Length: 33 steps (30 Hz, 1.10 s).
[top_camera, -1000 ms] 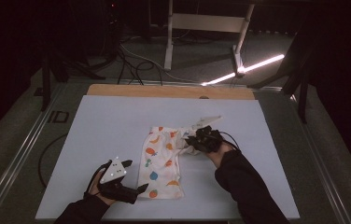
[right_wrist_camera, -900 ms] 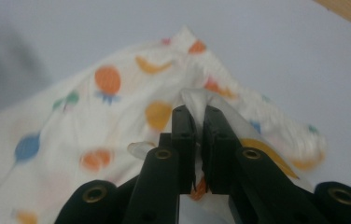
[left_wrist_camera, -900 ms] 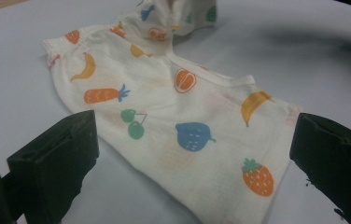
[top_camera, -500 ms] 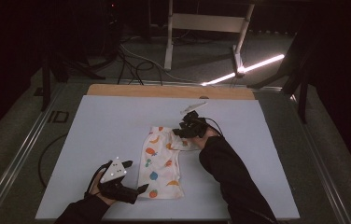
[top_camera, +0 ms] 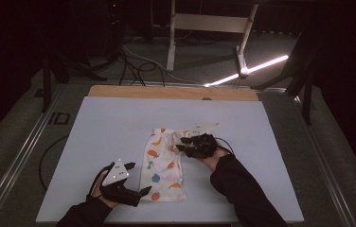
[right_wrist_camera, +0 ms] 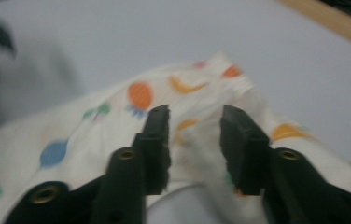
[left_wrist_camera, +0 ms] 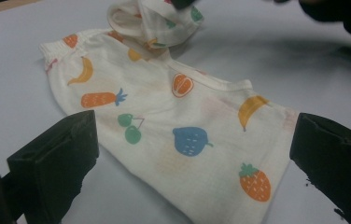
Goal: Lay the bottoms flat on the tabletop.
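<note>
Left gripper view | cloth [left_wrist_camera: 173, 140]: soft cream knit, fruit print, rumpled top

Both forearms wear dark, near-black long sleeves, the right sleeve [top_camera: 242, 189] creased and bulky toward the wrist, the left sleeve [top_camera: 84, 215] plainer. The left gripper [top_camera: 131, 182] is black with a pale grey three-cornered plate dotted with small marks on top, and in the left gripper view its two jaws are thick, matte black blocks with rough, chipped edges. The right gripper [top_camera: 182, 144] is black too, with a pale plate above and a thin black cable looping behind; its narrower jaws sit on arms with round brass-rimmed screw holes.
</note>
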{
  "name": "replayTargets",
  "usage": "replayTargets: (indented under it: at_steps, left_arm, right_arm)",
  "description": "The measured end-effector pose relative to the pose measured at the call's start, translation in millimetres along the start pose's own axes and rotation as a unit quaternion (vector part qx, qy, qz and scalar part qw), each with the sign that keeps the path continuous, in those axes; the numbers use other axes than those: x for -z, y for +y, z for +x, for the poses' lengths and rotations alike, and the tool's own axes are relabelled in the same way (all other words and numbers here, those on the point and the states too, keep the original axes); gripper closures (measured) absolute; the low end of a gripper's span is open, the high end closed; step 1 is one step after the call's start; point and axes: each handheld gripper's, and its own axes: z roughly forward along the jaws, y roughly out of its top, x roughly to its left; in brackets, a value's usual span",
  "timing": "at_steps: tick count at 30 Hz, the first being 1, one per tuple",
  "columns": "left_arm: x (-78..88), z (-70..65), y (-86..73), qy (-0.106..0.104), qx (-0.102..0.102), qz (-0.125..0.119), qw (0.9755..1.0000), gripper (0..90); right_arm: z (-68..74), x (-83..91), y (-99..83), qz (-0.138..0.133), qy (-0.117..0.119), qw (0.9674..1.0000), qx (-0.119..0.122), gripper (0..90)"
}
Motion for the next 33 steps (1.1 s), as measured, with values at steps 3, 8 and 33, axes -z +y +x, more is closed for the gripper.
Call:
replayTargets:
  at_steps: [3, 8, 33]
  left_arm:
    - [-0.7, 0.0, -0.5, 0.0, -0.001, 0.002, 1.0, 1.9]
    - [-0.5, 0.5, -1.2, 0.0, -0.001, 0.003, 1.0, 1.9]
    - [-1.6, -0.1, -0.9, 0.0, -0.003, 0.005, 1.0, 1.9]
  right_arm:
    - [6.8, -12.8, -10.8, 0.007, 0.005, 0.9997, 0.025, 63.3]
    - [0.5, -37.7, -21.6, 0.051, -0.024, 0.9969, 0.054, 62.0]
    - [-26.5, -24.7, -17.1, 0.052, 0.004, 0.9986, -0.001, 71.4]
